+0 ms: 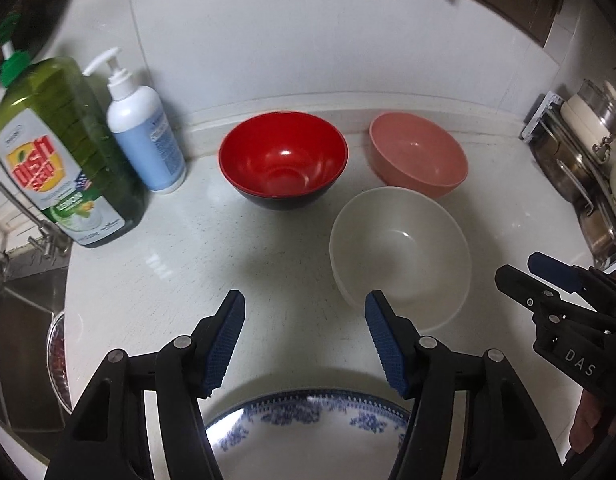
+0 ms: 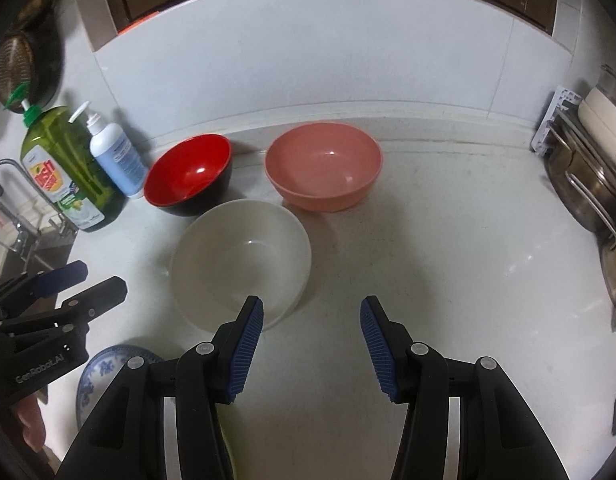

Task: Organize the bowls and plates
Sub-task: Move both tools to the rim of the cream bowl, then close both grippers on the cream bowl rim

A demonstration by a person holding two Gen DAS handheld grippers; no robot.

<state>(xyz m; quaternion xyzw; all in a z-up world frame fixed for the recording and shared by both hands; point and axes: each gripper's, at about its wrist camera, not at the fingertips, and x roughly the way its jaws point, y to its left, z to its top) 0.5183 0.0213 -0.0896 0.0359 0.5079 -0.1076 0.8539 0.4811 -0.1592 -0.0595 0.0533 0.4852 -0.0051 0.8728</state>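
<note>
Glossy round bowls (image 1: 399,256) on speckled stone counter (image 1: 168,272); ribbed-padded left tongs (image 1: 304,344) and right tongs (image 2: 311,350) gape, empty

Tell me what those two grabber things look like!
Each hand-held gripper is black plastic with two long fingers, silver round bolts at the joints, and ribbed dark blue pads on the inside of the tips. The left hand-held gripper has white lettering that reads GenRobot.AI on its side. The right hand-held gripper shows white letters DAS on its side. No cables or sleeves are visible.
</note>
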